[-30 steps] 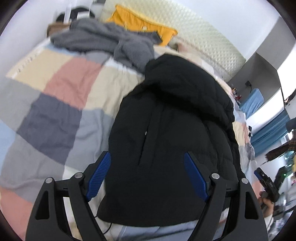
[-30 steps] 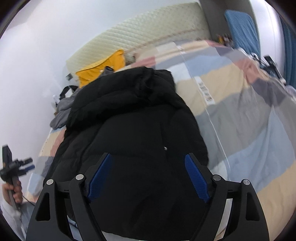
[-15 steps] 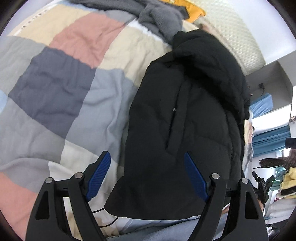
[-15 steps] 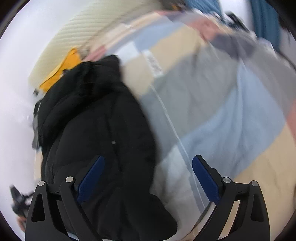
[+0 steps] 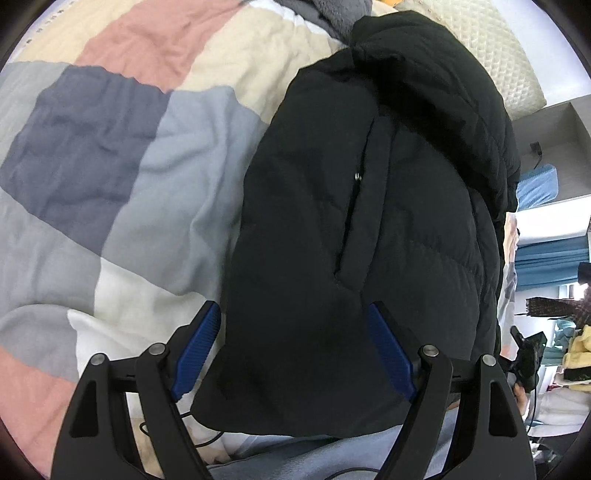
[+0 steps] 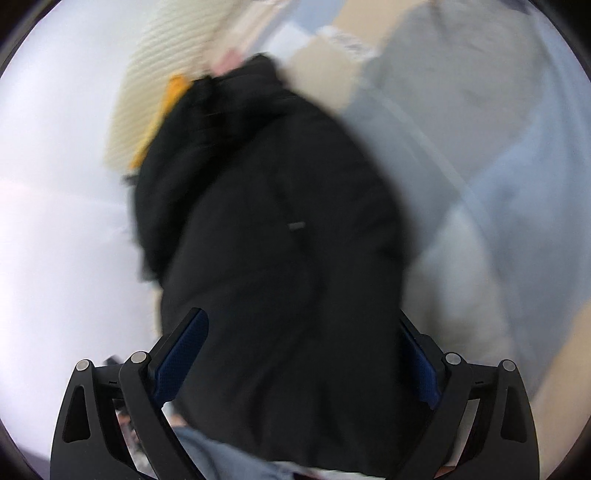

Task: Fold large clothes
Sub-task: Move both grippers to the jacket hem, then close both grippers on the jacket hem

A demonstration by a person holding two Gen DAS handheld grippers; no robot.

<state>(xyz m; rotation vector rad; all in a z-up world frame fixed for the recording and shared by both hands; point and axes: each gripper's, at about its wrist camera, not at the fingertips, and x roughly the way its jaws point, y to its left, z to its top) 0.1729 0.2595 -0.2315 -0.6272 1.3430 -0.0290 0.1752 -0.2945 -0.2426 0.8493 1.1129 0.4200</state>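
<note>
A black padded jacket (image 5: 369,221) lies flat on a bed, on a quilt (image 5: 110,166) of pink, cream, grey and dark blue squares. Its hood end points away toward a pale quilted headboard (image 5: 495,55); its hem is nearest the cameras. A closed front placket with a small metal snap runs down its middle.

The left gripper (image 5: 291,347) hangs over the hem end with jaws wide apart and nothing between the pads. The hem's left corner lies beneath the gap; one blue pad sits just past the jacket's left edge over the quilt, the other over the black fabric. Whether the pads touch cloth cannot be told.

The right view is blurred. The right gripper (image 6: 306,354) is also spread wide, its jaws having just been opening, holding nothing. The jacket (image 6: 266,240) fills the gap between them, with the quilt (image 6: 480,147) to its right.

A grey garment (image 5: 332,14) lies beyond the hood. An orange cloth (image 6: 166,107) shows by the headboard (image 6: 162,74). The right gripper (image 5: 528,358) appears small at the left view's right edge.
</note>
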